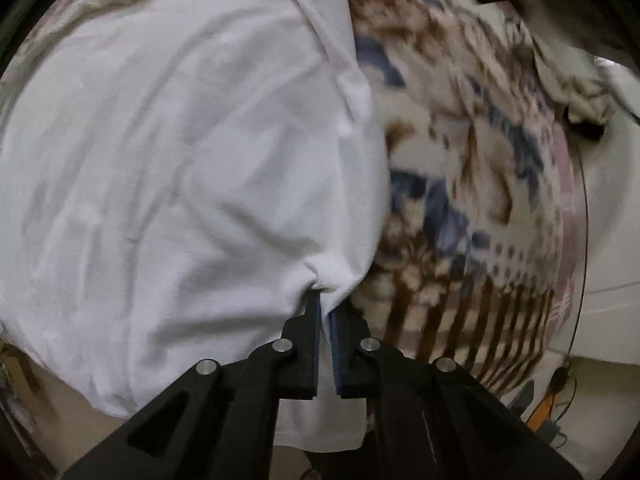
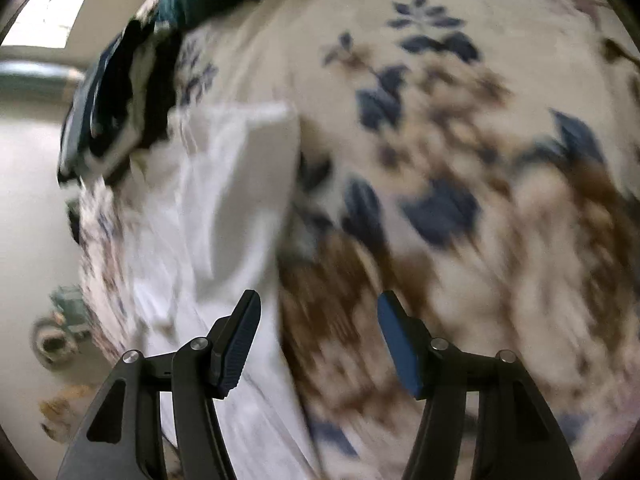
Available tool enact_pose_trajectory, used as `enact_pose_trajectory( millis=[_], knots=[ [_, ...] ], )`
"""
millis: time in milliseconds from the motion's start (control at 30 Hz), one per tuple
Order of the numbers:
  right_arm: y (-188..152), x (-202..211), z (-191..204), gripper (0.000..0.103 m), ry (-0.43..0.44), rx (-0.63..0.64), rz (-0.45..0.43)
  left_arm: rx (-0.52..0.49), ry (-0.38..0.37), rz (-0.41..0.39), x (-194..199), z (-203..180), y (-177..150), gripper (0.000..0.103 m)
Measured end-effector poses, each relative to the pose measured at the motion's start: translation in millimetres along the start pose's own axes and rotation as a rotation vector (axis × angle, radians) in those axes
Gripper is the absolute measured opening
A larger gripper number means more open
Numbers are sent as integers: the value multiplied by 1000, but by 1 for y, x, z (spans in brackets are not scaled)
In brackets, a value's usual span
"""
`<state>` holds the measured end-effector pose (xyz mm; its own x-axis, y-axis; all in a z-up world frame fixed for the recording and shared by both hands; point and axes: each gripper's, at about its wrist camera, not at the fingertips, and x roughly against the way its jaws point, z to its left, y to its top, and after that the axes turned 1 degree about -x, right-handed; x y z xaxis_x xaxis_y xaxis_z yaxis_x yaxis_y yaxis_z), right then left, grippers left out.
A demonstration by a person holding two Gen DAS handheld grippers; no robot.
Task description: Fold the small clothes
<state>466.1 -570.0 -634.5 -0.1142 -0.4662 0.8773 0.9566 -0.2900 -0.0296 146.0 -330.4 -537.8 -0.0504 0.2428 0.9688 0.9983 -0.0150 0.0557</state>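
- Left wrist view: a white garment (image 1: pixel 172 168) fills the left and middle of the picture, spread over a patterned cloth (image 1: pixel 472 184) of cream, brown and blue.
- Its fabric is plain, softly creased, with long shallow wrinkles running toward one gathered point at the bottom edge.
- The left tool (image 1: pixel 326 300) is pressed together on that gathered edge, and the cloth puckers around the tips.
- A seam or folded strip (image 1: pixel 332 40) runs down the garment's right border.
- A crumpled beige piece (image 1: pixel 576 88) lies at the far right.
- Right wrist view, blurred: the same white garment (image 2: pixel 224 208) lies left of centre on the floral cloth (image 2: pixel 460 160), one folded flap raised.
- The right tool (image 2: pixel 318 320) is spread wide and holds nothing; its left finger (image 2: pixel 240 336) is over the white fabric.
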Motion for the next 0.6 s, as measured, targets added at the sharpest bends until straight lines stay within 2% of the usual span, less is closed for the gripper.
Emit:
enact_pose_trajectory(
  millis=[133, 200, 233, 267, 300, 467, 600],
  knots=[
    [42, -32, 9, 61, 69, -25, 20, 7, -11, -53, 22, 8, 2, 2],
    [55, -47, 11, 33, 84, -46, 52, 28, -26, -71, 29, 14, 0, 2],
    [55, -50, 15, 26, 88, -44, 53, 34, -32, -79, 32, 16, -2, 2],
    [56, -51, 20, 11, 86, -34, 54, 42, -37, -88, 36, 18, -3, 2],
    [56, -48, 27, 6, 69, -13, 42, 53, -42, -97, 40, 20, -5, 2],
    [51, -18, 59, 3, 86, 58, 1, 124, -74, -157, 70, 36, -13, 2],
    [47, 11, 102, 2, 60, 143, -33, 205, -88, -203, 99, 75, -18, 2]
  ],
)
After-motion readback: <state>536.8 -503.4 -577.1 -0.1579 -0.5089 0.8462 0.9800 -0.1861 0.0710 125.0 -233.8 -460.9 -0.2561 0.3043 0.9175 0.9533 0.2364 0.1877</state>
